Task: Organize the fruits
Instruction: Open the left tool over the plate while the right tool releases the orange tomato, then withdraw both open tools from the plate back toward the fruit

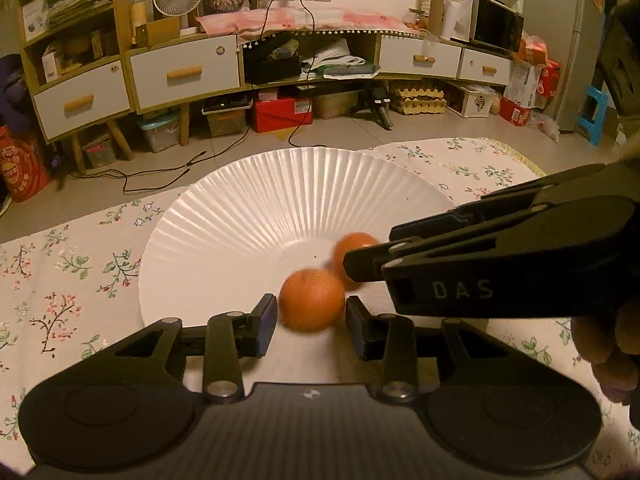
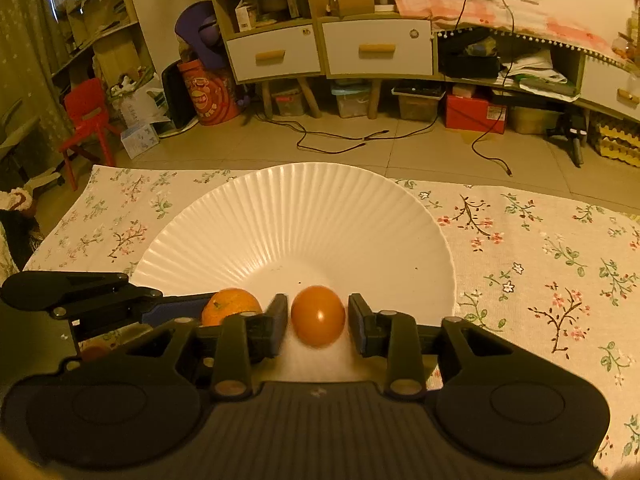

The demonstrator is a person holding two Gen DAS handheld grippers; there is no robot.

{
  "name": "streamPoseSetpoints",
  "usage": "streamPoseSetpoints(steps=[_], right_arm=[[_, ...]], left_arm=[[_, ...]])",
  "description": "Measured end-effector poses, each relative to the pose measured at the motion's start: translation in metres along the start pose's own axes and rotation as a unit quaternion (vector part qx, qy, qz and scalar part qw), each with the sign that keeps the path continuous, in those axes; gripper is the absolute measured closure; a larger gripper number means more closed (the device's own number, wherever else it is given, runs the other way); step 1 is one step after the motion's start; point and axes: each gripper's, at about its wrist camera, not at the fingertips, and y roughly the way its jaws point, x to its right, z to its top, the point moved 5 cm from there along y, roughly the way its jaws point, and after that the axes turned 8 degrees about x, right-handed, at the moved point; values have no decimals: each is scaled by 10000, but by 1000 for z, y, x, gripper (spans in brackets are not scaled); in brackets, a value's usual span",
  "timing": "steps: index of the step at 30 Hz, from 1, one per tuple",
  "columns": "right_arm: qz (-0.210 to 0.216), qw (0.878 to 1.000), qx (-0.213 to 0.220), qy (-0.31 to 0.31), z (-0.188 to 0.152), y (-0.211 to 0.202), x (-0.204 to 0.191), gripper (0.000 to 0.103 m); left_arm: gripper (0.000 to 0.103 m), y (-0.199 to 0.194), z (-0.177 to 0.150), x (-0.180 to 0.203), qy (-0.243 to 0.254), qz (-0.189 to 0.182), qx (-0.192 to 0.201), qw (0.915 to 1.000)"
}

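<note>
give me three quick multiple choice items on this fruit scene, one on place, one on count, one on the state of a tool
1. Where do the orange fruits lie?
A. on the white plate
B. on the floor
C. in a drawer

2. How many orange fruits show?
A. one
B. two
C. four

3. How does the right tool stand?
A. clamped on a fruit
B. open, a fruit between its fingers
C. far from any fruit

Key: 1 A, both rest on the white plate. 2 B, a dimpled fruit and a smooth fruit. 3 B, gaps show on both sides of the smooth fruit inside the right tool.
</note>
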Motion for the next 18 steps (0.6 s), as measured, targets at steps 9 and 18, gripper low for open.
streamPoseSetpoints(steps=[9,18], right_arm=[[-159,9997,170,40,3,-25,-4,32],[-216,9993,278,-114,-1,-51,-20,17]], left_arm=[[20,-25,-6,-2,43,33,70,10000],[8,-57,-11,-12,169,147,116,9997]])
